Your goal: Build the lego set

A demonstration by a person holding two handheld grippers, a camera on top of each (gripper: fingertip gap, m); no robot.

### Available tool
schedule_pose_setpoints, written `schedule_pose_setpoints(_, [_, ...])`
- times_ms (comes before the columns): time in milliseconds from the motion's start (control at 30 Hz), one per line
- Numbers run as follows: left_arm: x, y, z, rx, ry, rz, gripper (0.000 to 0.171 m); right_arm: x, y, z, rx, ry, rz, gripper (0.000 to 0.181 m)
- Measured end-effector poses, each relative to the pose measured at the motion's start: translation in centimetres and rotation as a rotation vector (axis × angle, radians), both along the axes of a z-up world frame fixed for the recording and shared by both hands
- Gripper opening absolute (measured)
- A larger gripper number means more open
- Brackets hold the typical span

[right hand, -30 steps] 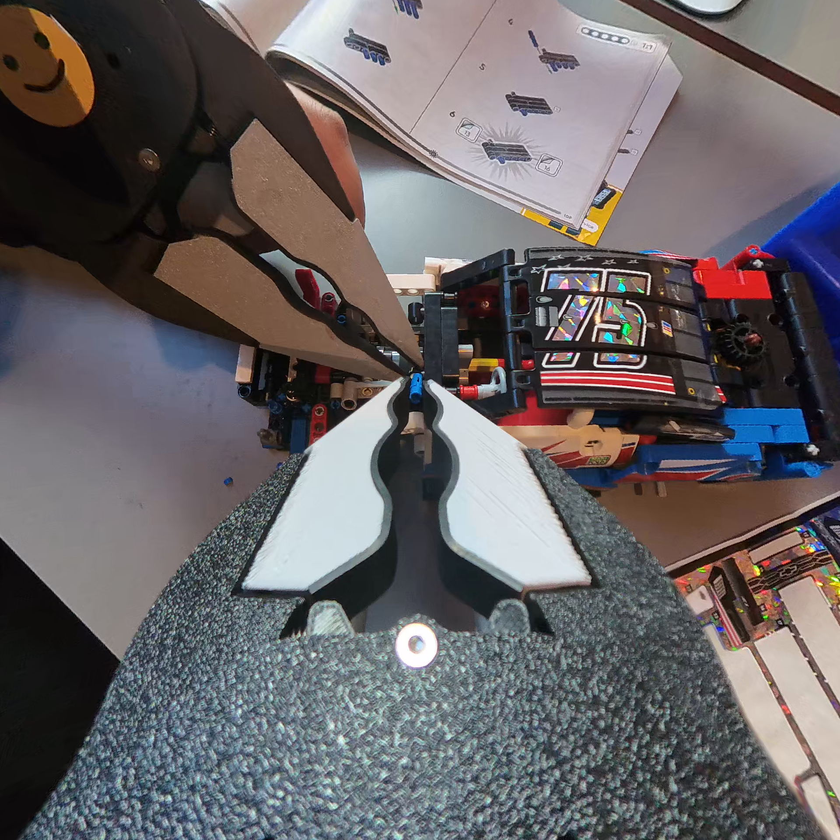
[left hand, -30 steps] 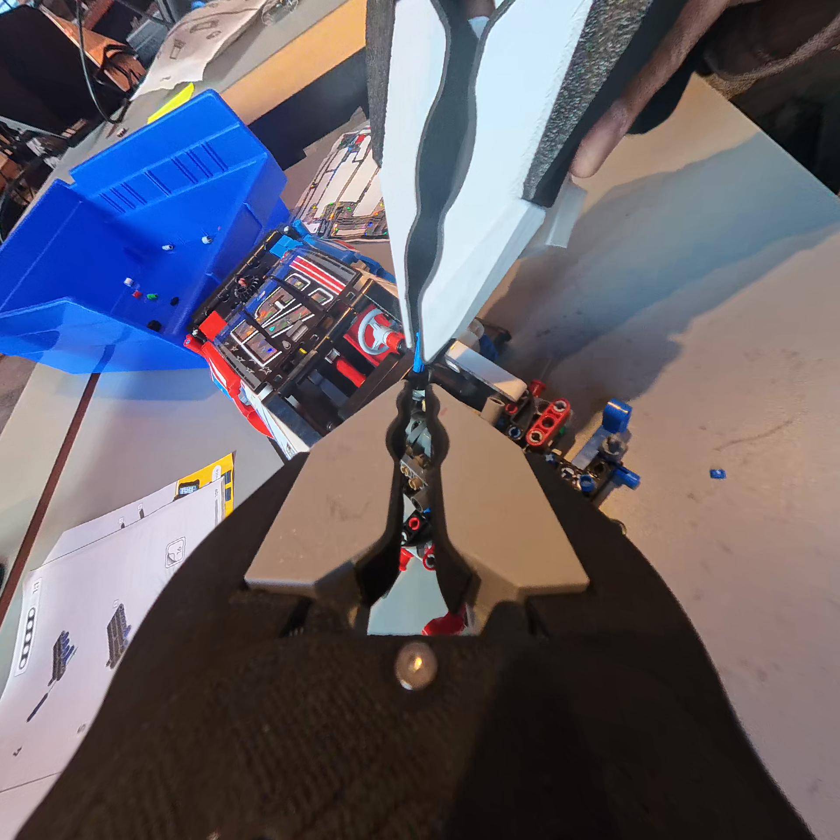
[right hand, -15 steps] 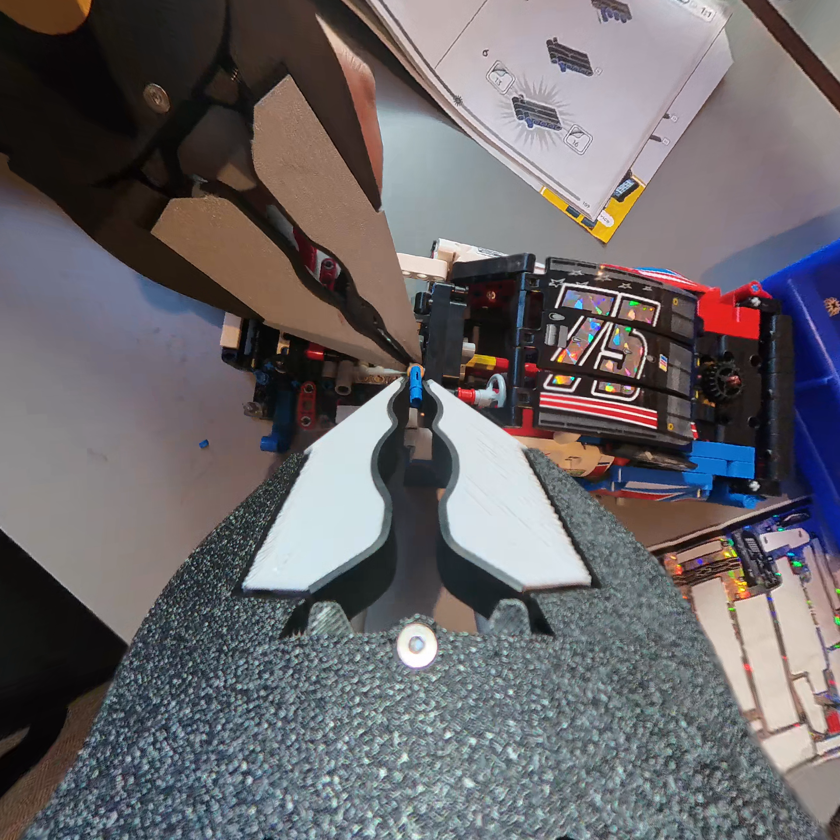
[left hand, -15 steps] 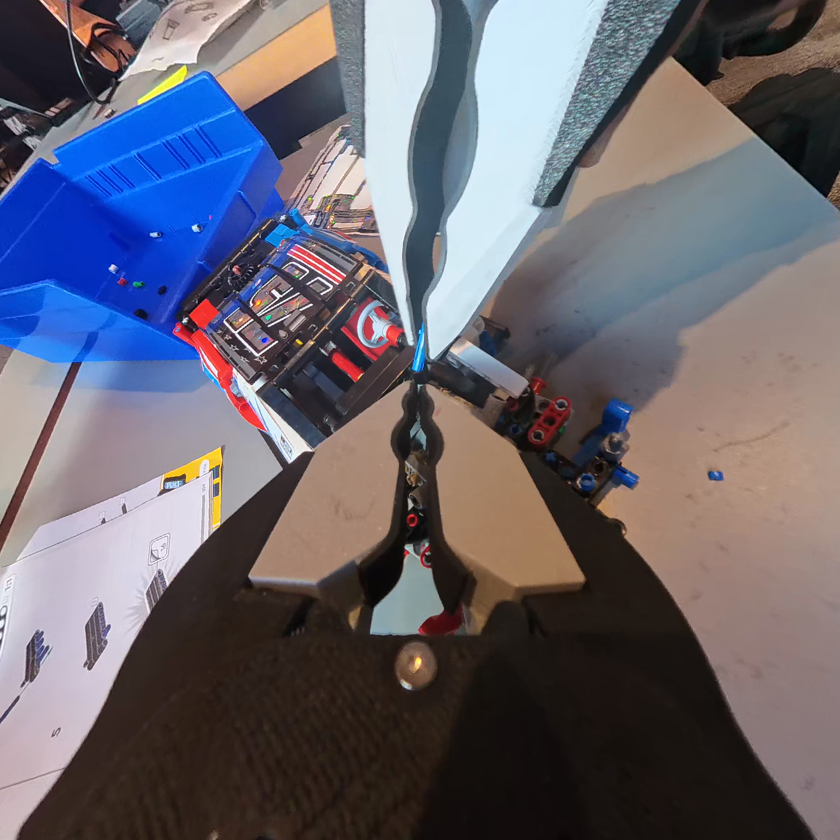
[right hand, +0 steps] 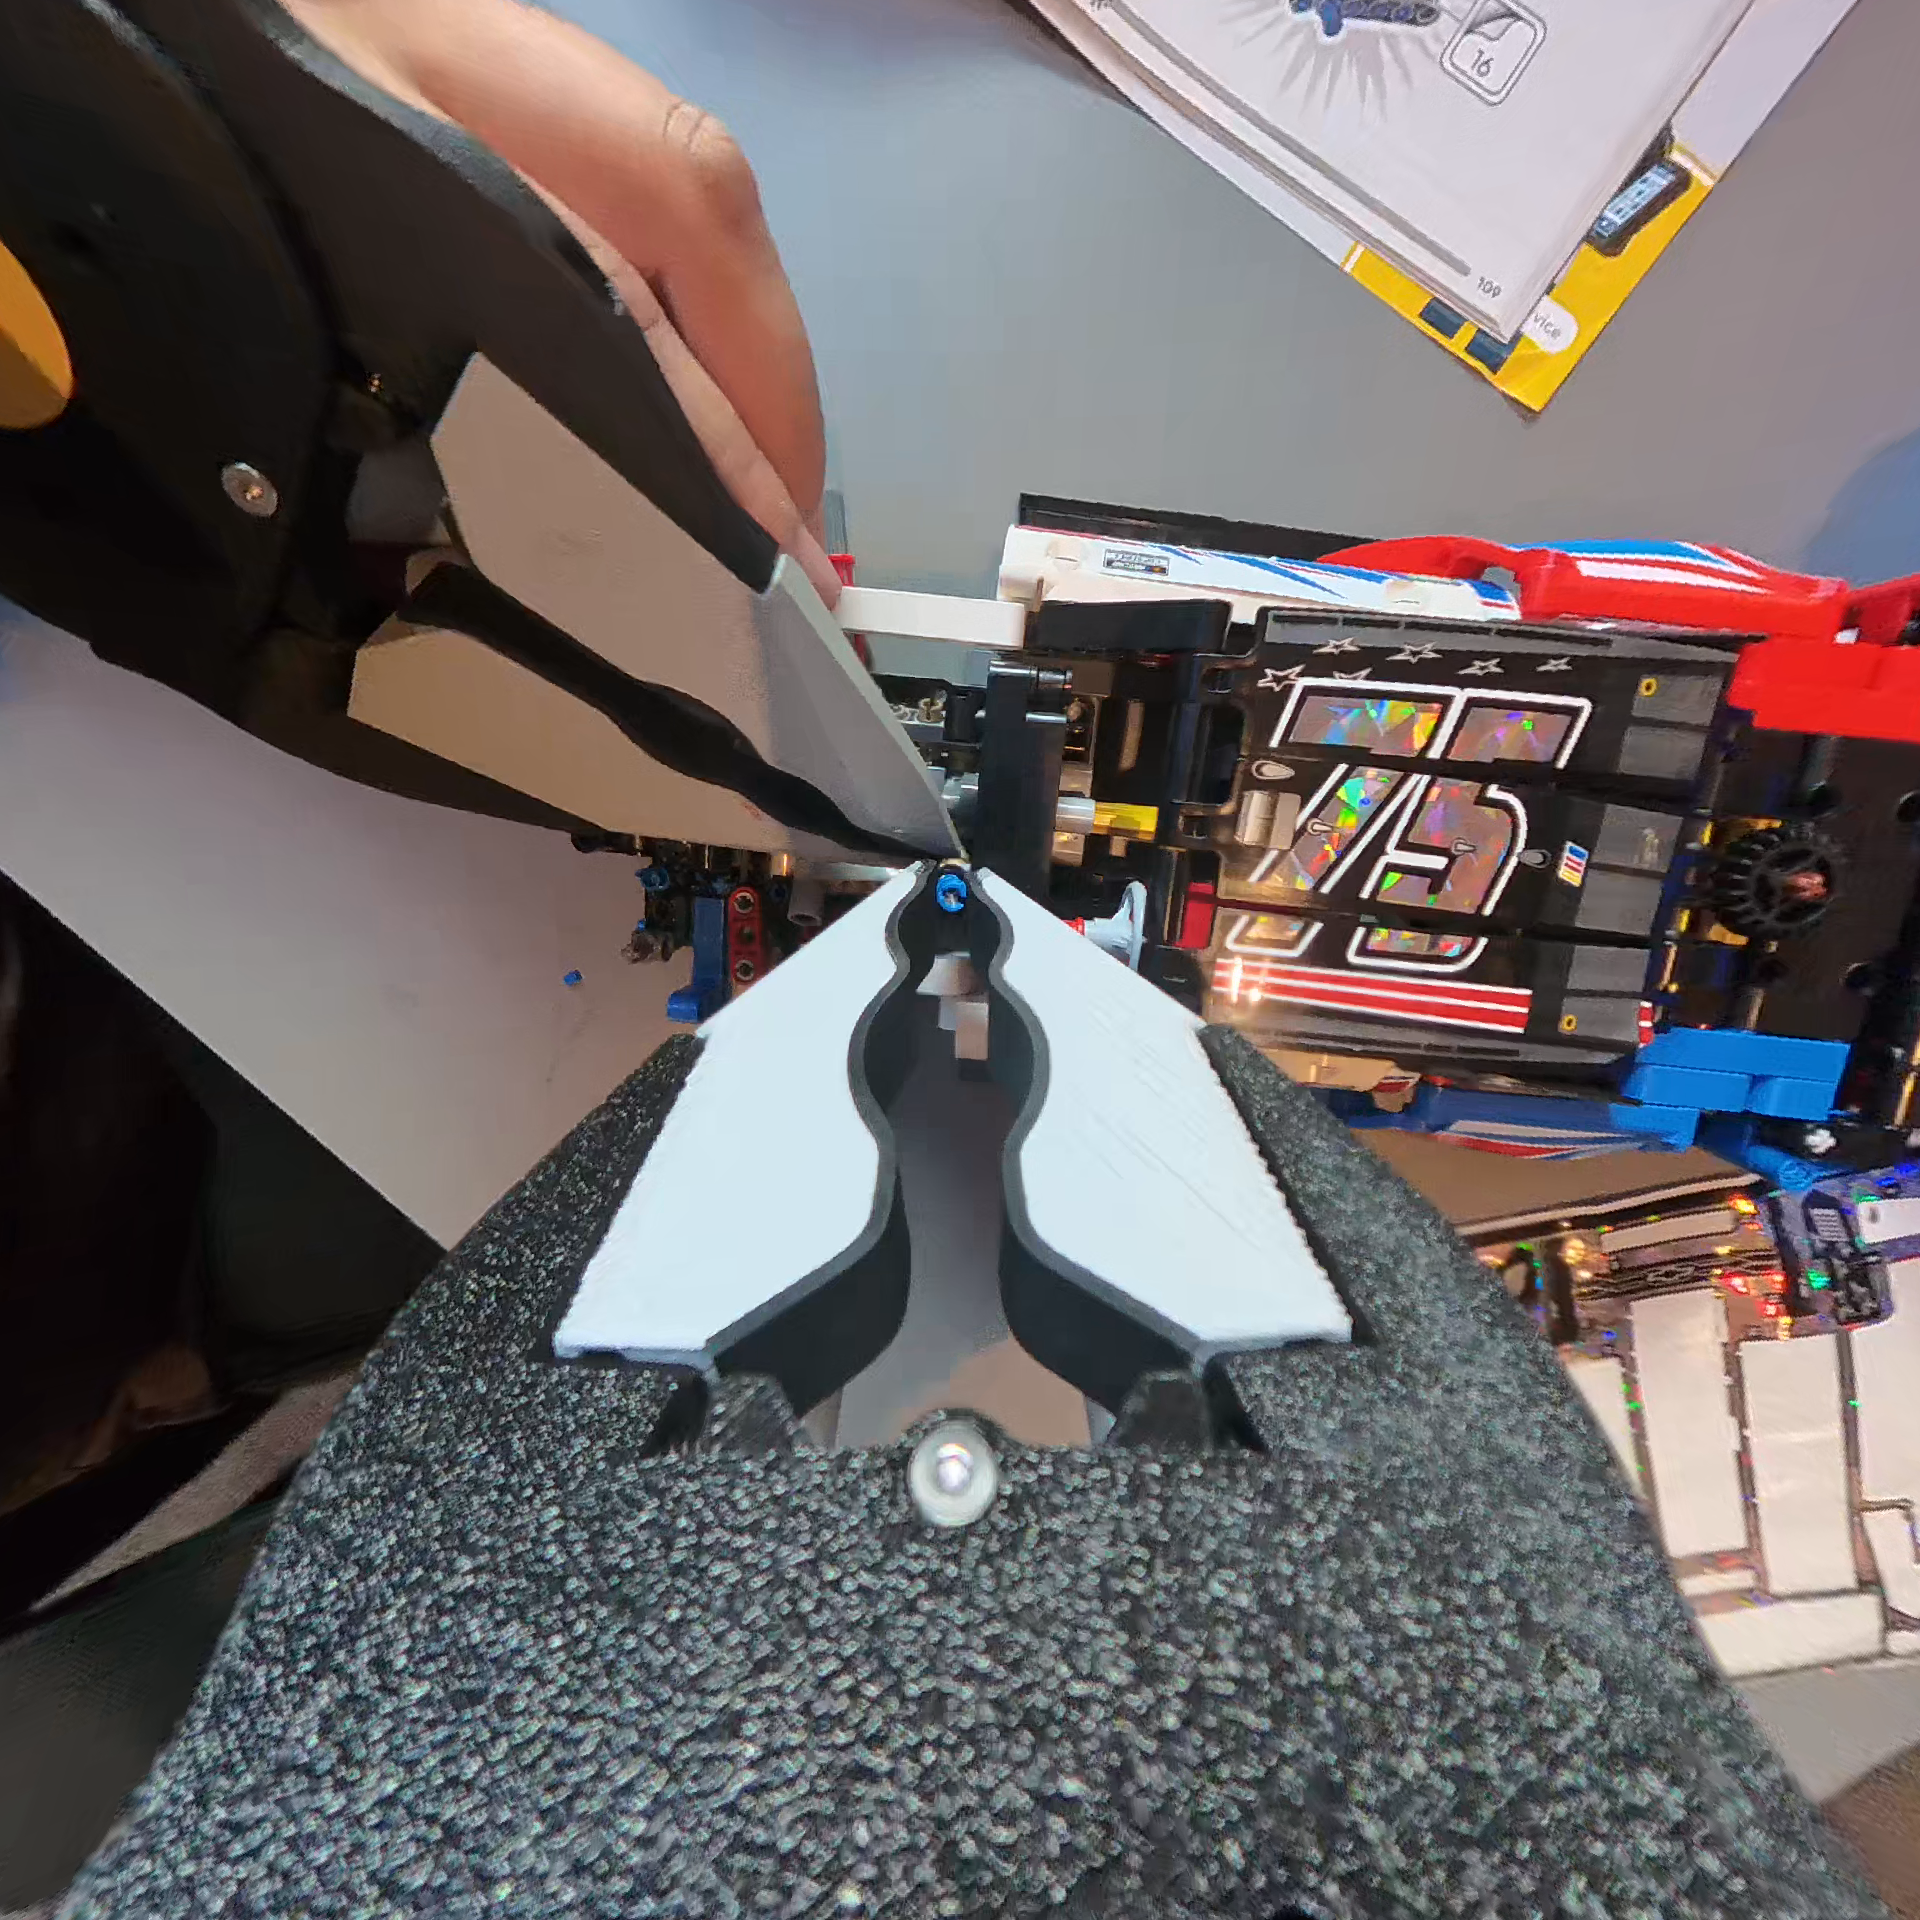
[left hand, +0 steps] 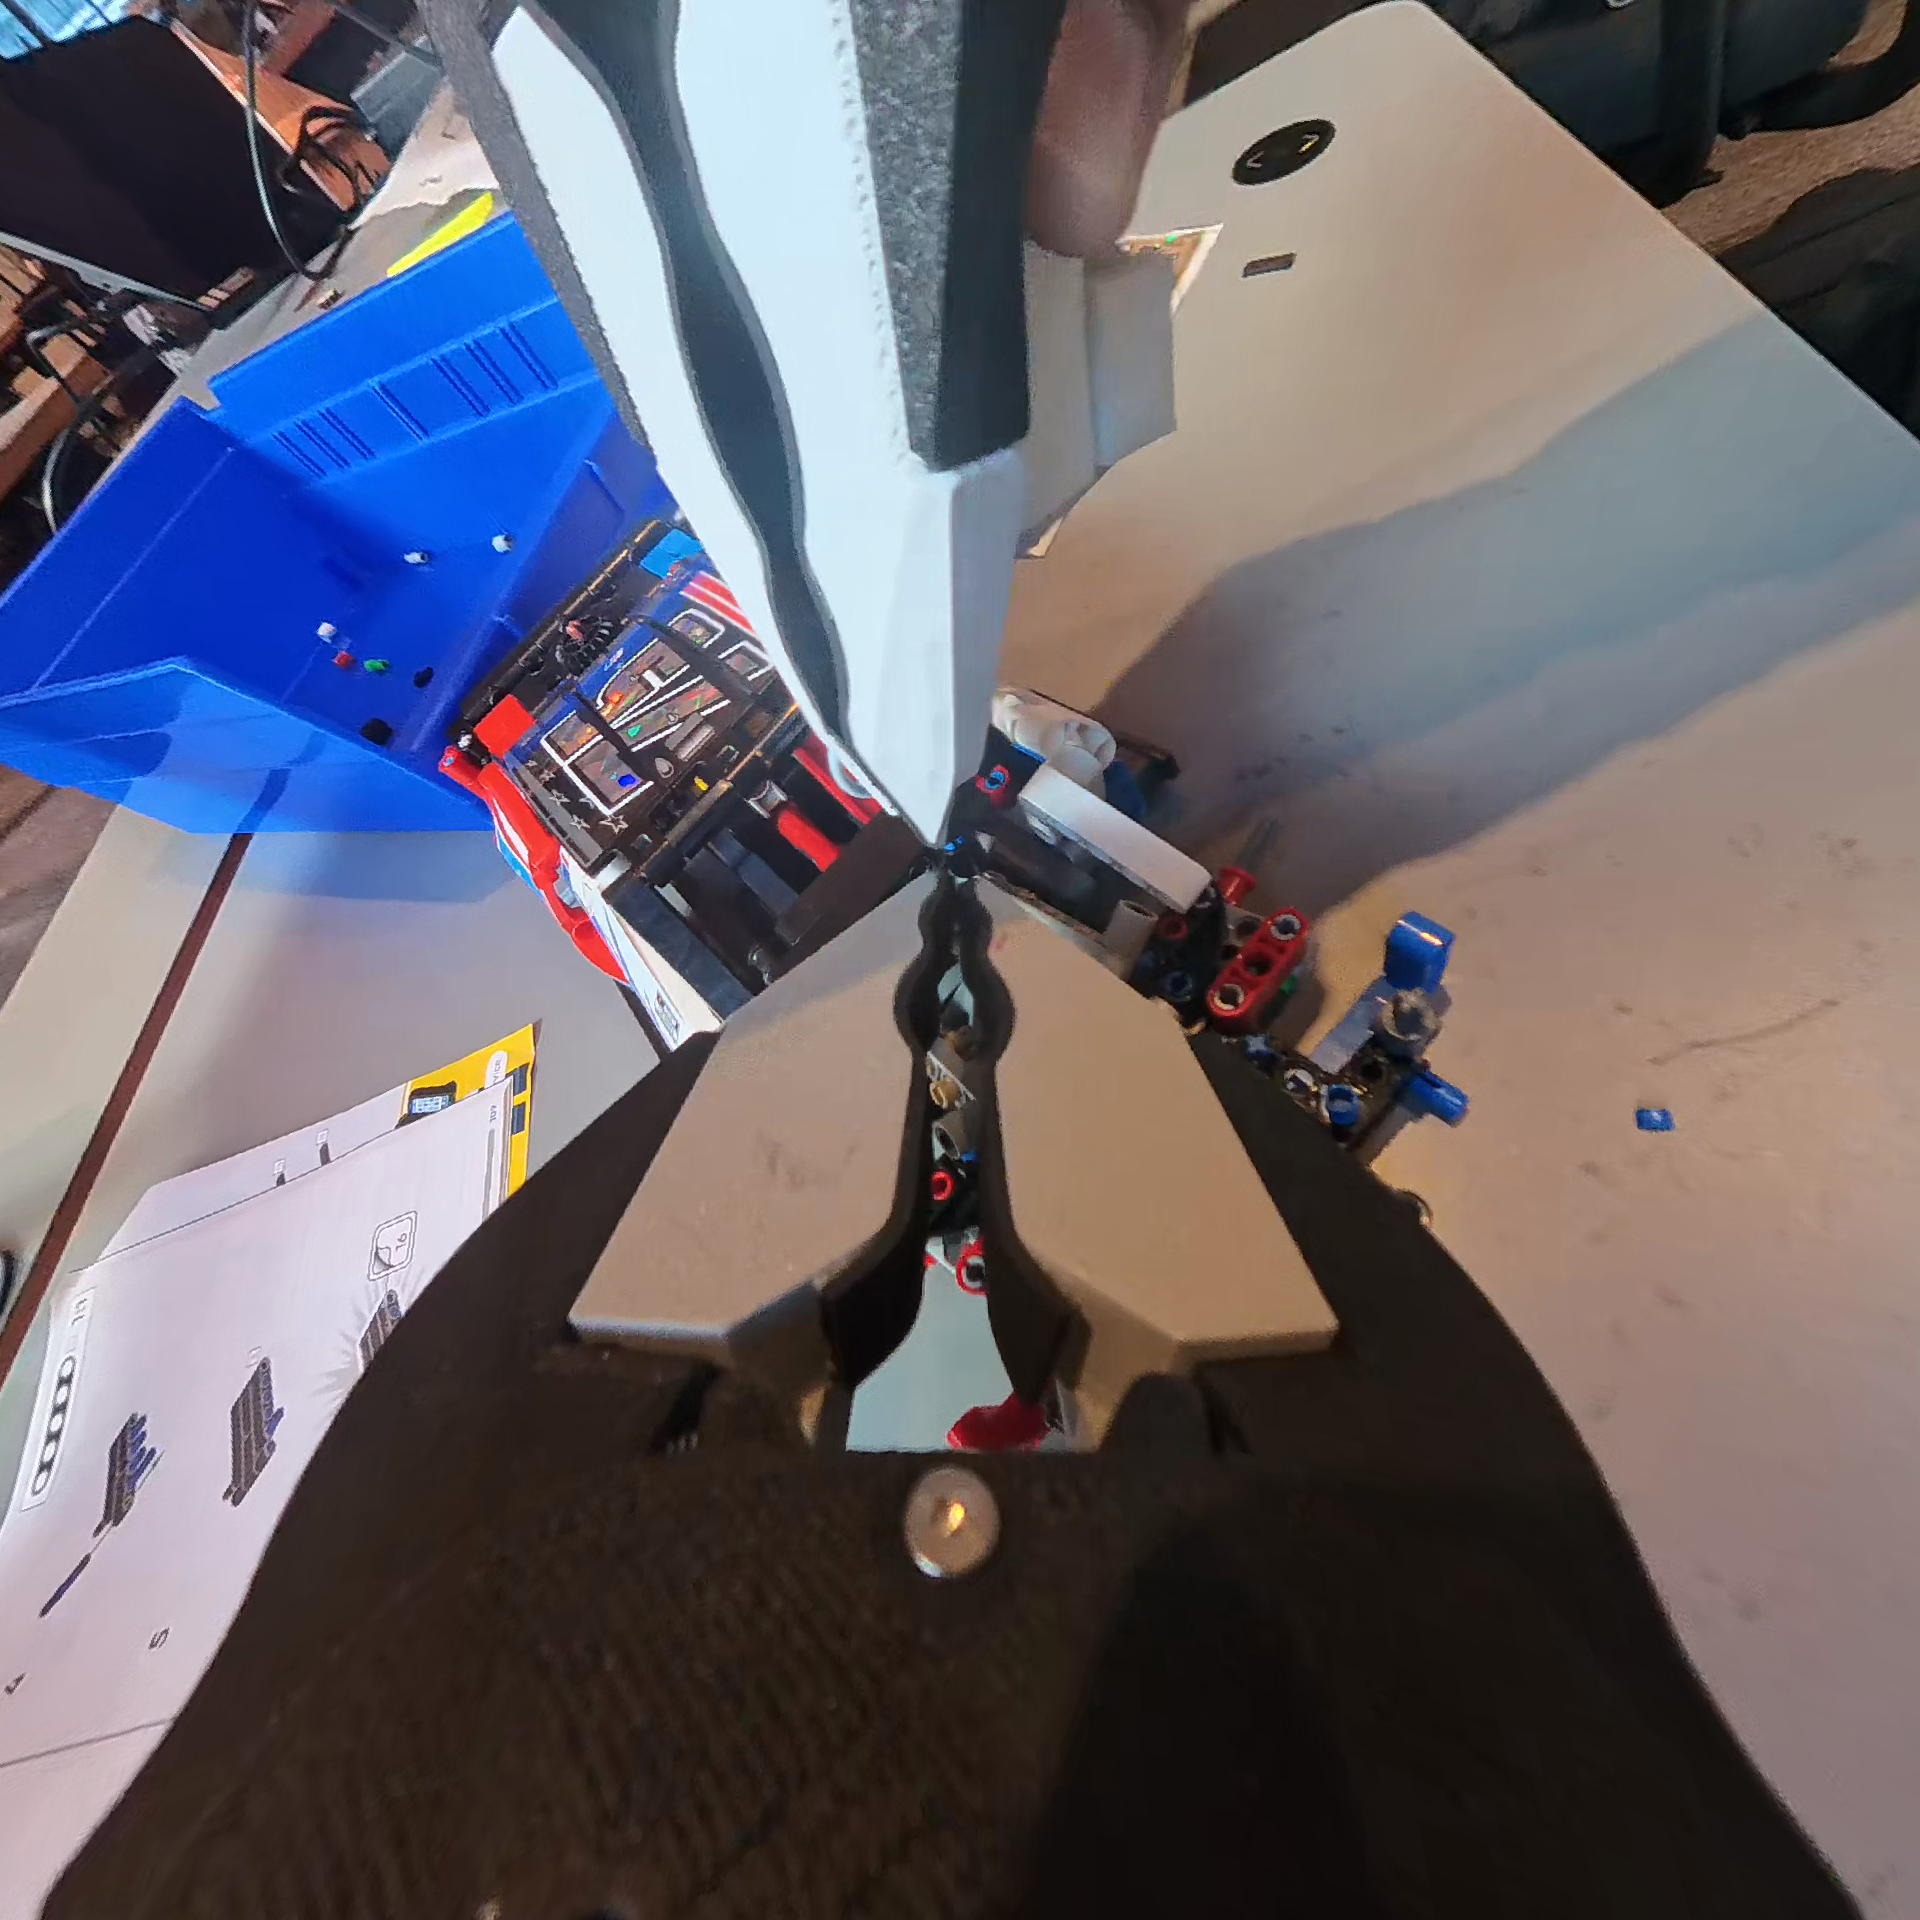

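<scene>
The lego car, black-roofed with red, white and blue sides, lies on the grey table; it also shows in the left wrist view. Its bare front frame of red, blue and grey beams sticks out to the right. My right gripper, with white fingers, is shut on a small blue pin just above the frame by the cab. My left gripper, with grey fingers, is shut, and its tips meet the right gripper's tips at the pin. Whether it grips the pin is hidden.
A blue bin with several small parts stands behind the car. An open instruction booklet lies at the left, also in the right wrist view. A shiny sticker sheet lies beside the car. A tiny blue piece lies loose on the table. Left tips and right tips are each some 12 centimetres from the tiny blue piece.
Both grippers have come lower and closer to the car, tips still together. The blue pin has turned from upright to end-on in the right wrist view.
</scene>
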State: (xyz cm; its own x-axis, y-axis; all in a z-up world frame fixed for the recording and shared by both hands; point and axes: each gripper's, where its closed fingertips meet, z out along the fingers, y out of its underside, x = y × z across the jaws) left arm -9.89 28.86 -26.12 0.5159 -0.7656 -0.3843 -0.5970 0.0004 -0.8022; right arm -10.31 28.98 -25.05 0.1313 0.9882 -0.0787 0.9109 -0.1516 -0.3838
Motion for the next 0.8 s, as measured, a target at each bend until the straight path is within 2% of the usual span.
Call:
schedule_pose_setpoints(167, [-0.1,-0.1,1.1,0.044,-0.038,0.022,0.005,0.2,0.4,0.8,-0.068,0.125,-0.095,0.005])
schedule_pose_setpoints(300, [0.2,-0.1,1.7,0.05,-0.061,0.03,0.01,0.0,-0.8,1.9,-0.186,0.237,-0.117,0.005])
schedule_pose_setpoints(400, [0.5,-0.3,2.1,0.078,-0.071,0.02,0.004,-0.3,-1.4,2.3,-0.238,0.29,-0.124,0.005])
schedule_pose_setpoints(633, [0.2,-0.2,2.4,0.088,-0.066,0.024,0.001,-0.4,-1.4,2.4,-0.239,0.368,-0.137,0.005])
schedule_pose_setpoints(800, [0.1,-0.1,2.2,0.069,-0.077,0.029,0.001,0.2,-0.7,3.7,-0.187,0.454,-0.159,0.004])
